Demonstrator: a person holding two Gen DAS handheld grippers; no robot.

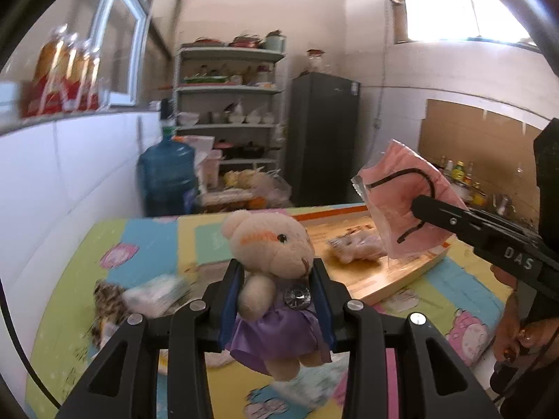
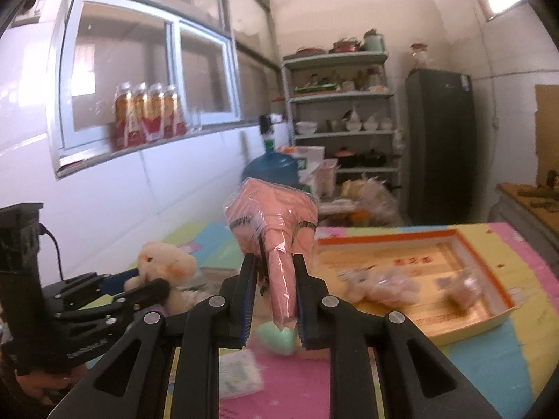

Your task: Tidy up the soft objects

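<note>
My left gripper (image 1: 277,272) is shut on a cream teddy bear (image 1: 270,244) in a purple dress and holds it above the table. It also shows in the right wrist view (image 2: 164,265). My right gripper (image 2: 274,269) is shut on a pink item in a clear plastic bag (image 2: 279,223) and holds it up in the air. That bag also shows in the left wrist view (image 1: 408,209), above the wooden tray (image 1: 401,279). The tray (image 2: 489,317) holds two bagged soft toys (image 2: 380,286).
The table has a colourful cartoon cloth (image 1: 146,244). On it lie a tissue pack (image 2: 241,373), a mint soft object (image 2: 277,338) and a leopard-print item (image 1: 108,300). A blue water jug (image 1: 167,174), shelves (image 1: 227,104) and a dark fridge (image 1: 321,139) stand behind.
</note>
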